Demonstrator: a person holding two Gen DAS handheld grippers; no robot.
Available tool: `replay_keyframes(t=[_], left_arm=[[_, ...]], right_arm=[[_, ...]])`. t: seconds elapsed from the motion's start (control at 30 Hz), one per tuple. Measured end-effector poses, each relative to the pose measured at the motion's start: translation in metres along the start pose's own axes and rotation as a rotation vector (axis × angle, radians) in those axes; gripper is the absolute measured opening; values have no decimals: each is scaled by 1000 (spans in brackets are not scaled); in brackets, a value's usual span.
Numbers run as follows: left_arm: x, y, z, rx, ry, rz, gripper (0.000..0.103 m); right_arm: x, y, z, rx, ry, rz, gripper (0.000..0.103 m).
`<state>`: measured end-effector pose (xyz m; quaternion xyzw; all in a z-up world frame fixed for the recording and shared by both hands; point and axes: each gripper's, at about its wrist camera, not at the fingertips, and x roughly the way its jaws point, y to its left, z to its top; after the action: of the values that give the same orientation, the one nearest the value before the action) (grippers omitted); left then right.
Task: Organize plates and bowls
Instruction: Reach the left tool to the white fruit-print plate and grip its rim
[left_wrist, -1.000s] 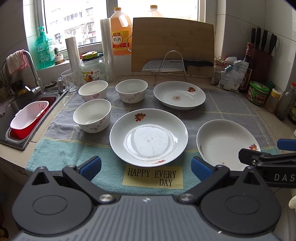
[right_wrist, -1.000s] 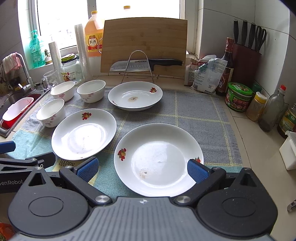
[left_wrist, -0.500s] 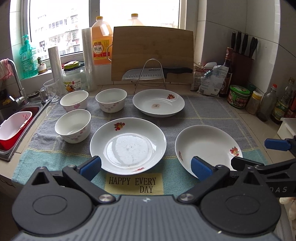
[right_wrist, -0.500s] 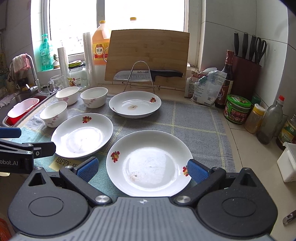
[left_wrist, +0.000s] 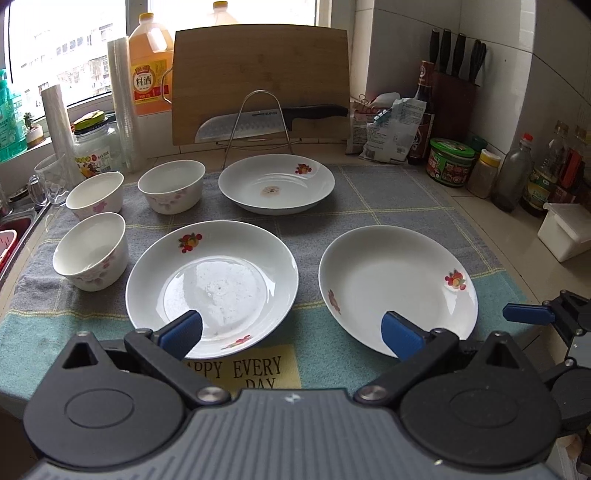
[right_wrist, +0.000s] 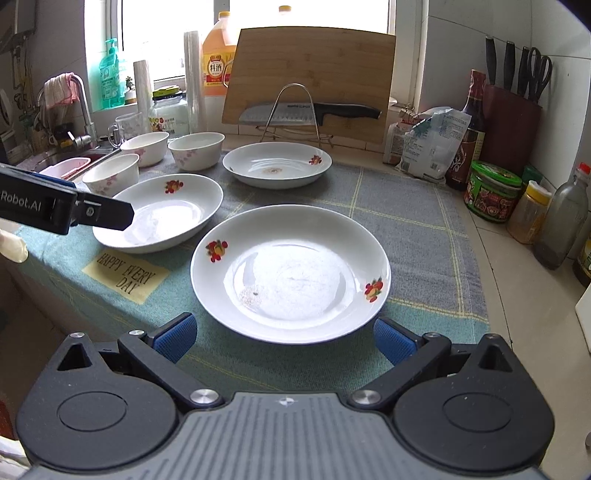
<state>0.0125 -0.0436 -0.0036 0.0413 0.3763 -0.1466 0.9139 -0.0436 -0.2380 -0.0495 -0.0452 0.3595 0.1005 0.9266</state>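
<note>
While nothing on the towel (left_wrist: 399, 192) has been touched, both cameras have drawn back and swung over the last second: in the left view the near right plate (left_wrist: 397, 288), cut off at lower right a second ago, now sits whole at right of centre. I read this as lining up for a first pick, likely stacking plates; none is stacked yet.

That plate is white and shallow, with small fruit prints on its rim; it fills the centre of the right view (right_wrist: 290, 271). A second plate (left_wrist: 212, 288) lies just left of it, a third (left_wrist: 276, 182) above centre. Three bowls (left_wrist: 92, 251) cluster at left, apart.

Left gripper (left_wrist: 291, 330) is wide and empty; right gripper (right_wrist: 284, 334) likewise, its fingers flanking the plate's near rim without touching.
</note>
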Motion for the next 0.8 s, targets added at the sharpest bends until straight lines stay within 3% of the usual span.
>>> replay_keyframes(t=[0.3, 0.57, 0.67, 0.8], left_arm=[[20, -9, 11, 96, 23, -85, 102], [43, -10, 25, 183, 32, -91, 102], [51, -9, 30, 212, 30, -90, 102], [63, -8, 41, 227, 44, -143, 102]], right_arm=[[32, -8, -9, 13, 56, -25, 103], [55, -10, -9, 27, 85, -5, 103], [60, -5, -7, -12, 87, -8, 103], [62, -7, -7, -28, 64, 14, 103]])
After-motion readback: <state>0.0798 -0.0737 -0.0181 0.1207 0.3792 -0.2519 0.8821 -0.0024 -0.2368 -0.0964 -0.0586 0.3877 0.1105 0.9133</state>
